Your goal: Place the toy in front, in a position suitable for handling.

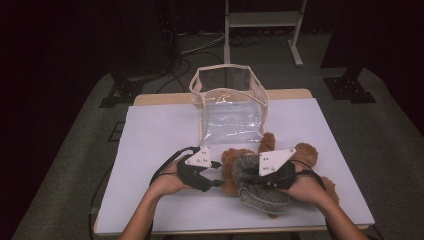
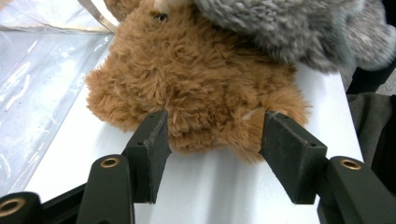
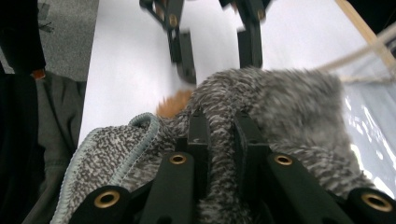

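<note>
A brown plush bear (image 1: 231, 161) lies on the white table cover (image 1: 155, 135), with a grey knitted cloth (image 1: 260, 197) draped over it. My left gripper (image 1: 218, 174) stands at the bear's left side. In the left gripper view its jaws are apart, and the lower edge of the bear (image 2: 201, 79) lies just past and between the fingertips (image 2: 149, 149). My right gripper (image 1: 256, 176) comes from the right. Its jaws pinch a fold of the grey cloth (image 3: 289, 112), so that gripper (image 3: 223, 133) is shut on it. The left gripper (image 3: 215, 46) faces it from beyond the cloth.
A clear plastic bag (image 1: 231, 117) with beige trim stands open-topped behind the bear at the table's middle back. Bare white cover lies to the left and right. Dark stands and cables sit on the floor beyond the table.
</note>
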